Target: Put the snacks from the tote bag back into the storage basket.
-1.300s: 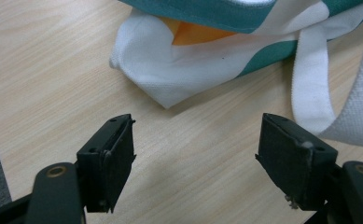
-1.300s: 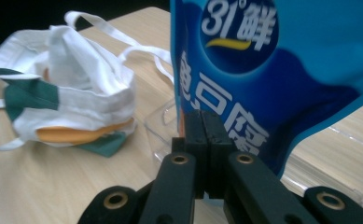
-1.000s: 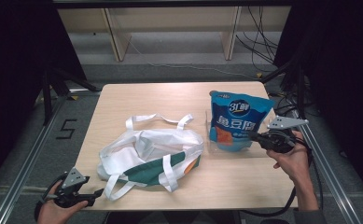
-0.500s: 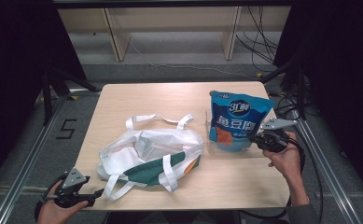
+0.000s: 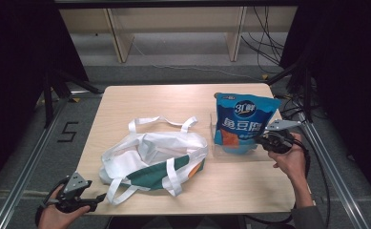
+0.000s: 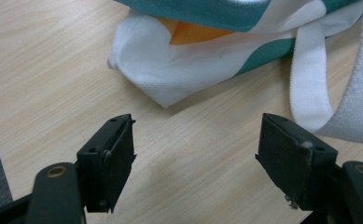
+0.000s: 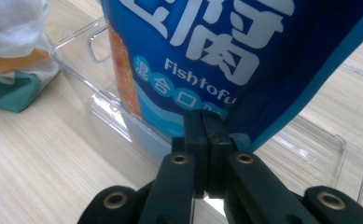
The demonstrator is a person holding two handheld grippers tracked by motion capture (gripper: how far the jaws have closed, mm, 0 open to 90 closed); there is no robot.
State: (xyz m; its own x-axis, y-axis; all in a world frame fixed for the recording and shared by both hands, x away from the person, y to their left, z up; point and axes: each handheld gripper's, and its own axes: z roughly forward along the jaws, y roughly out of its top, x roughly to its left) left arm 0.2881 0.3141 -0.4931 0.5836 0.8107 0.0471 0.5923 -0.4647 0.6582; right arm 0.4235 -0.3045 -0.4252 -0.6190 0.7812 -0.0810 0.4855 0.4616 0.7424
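2 grippers are at work over the wooden table [image 5: 140, 100], and the biggest thing on it, the white and green tote bag [image 5: 154, 155], lies slumped flat at the front left with its mouth barely open, so anything lowered toward it would likely land on the cloth rather than inside unless the rim is first lifted. Next in size, the blue Fishtofu pouch [image 5: 242, 121] stands upright at the right, its base in a clear plastic tray [image 7: 118, 119], well apart from the bag; the right gripper [image 5: 269, 141] has its jaws fully closed on the pouch's lower edge [image 7: 206, 123], pinching only a thin bit of film. I judge that such a low, narrow hold could let the top-heavy pouch swing or slip free when raised, and its base might catch the tray's wall and drag the tray along. The left gripper [image 6: 195, 156] hovers at the table's front left corner, jaws wide apart and empty, just short of the bag's corner and a white strap [image 6: 310, 88]. Compared with 1 second ago, the right hand [image 5: 290, 160] sits slightly lower beside the pouch, while bag, pouch and left gripper look unchanged.
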